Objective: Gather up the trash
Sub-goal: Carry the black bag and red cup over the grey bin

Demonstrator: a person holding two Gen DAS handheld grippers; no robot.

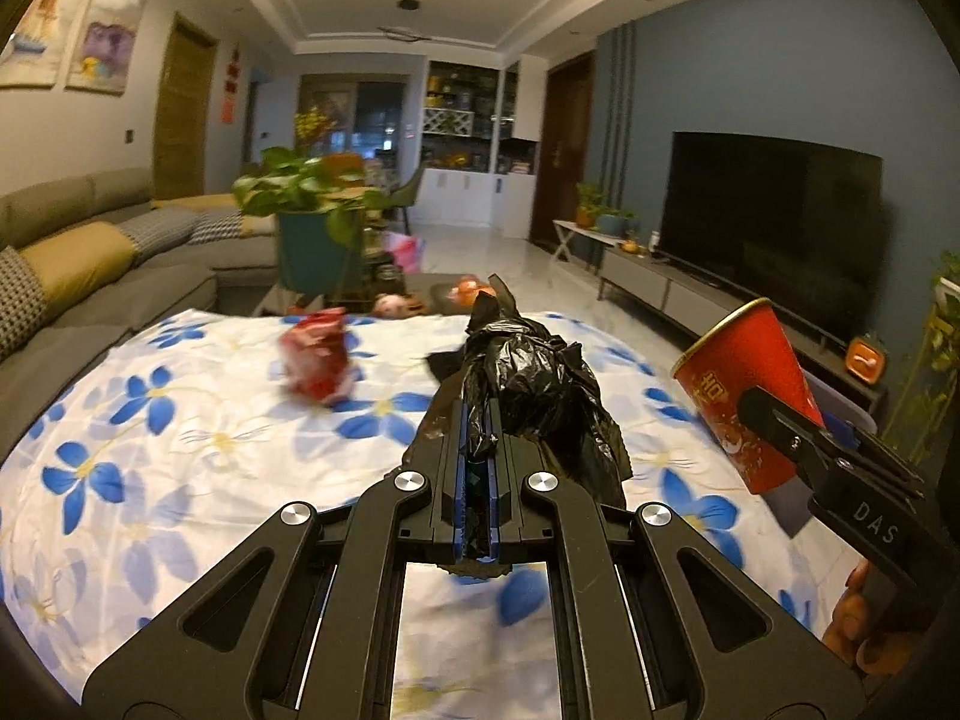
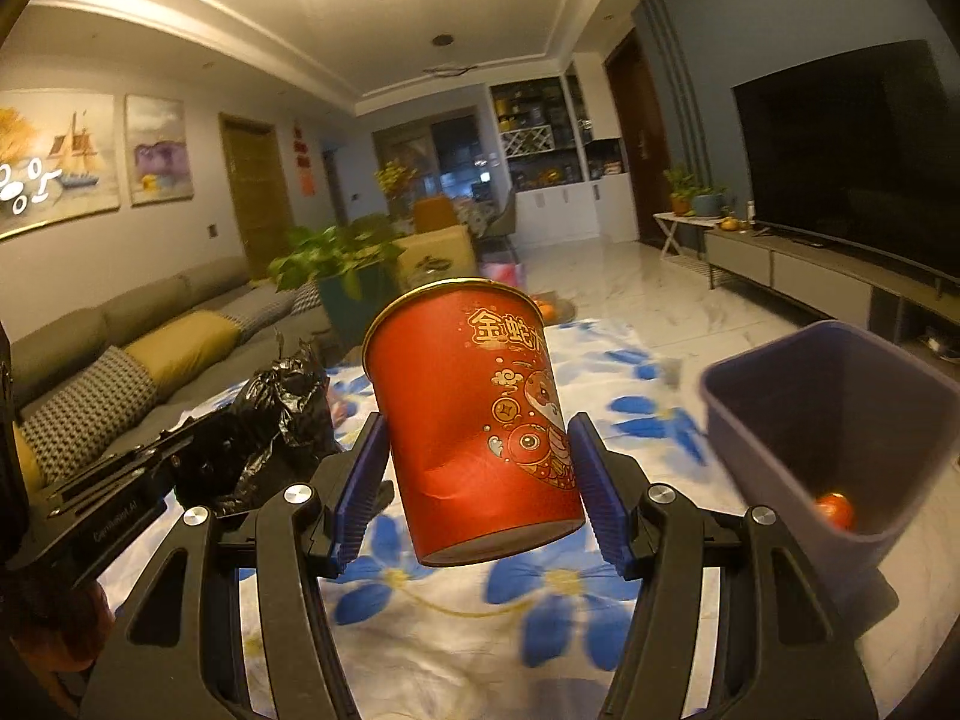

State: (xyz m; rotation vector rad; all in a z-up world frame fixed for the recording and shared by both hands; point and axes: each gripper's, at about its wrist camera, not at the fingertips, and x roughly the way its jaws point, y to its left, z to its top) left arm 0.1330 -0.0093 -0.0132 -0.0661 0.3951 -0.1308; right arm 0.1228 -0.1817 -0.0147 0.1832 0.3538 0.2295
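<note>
Red paper cup [image 2: 474,414] between right hand-held gripper [image 2: 480,480] pads, beside purple bin [image 2: 780,420].

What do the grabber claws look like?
Both are black, with triangle-shaped cutouts and round silver bolts. The left gripper has flat blue pads; the right gripper has ridged blue pads. White letters, "DAS", mark the right one's side.

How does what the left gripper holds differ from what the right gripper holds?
The black trash bag is soft and crumpled; the red paper cup is rigid and keeps its shape, though slightly dented. The left gripper is pinched nearly shut on thin bag plastic; the right gripper stands wide around the cup's body. The bag is plain black; the cup is printed. Both are held above the floral cloth.
</note>
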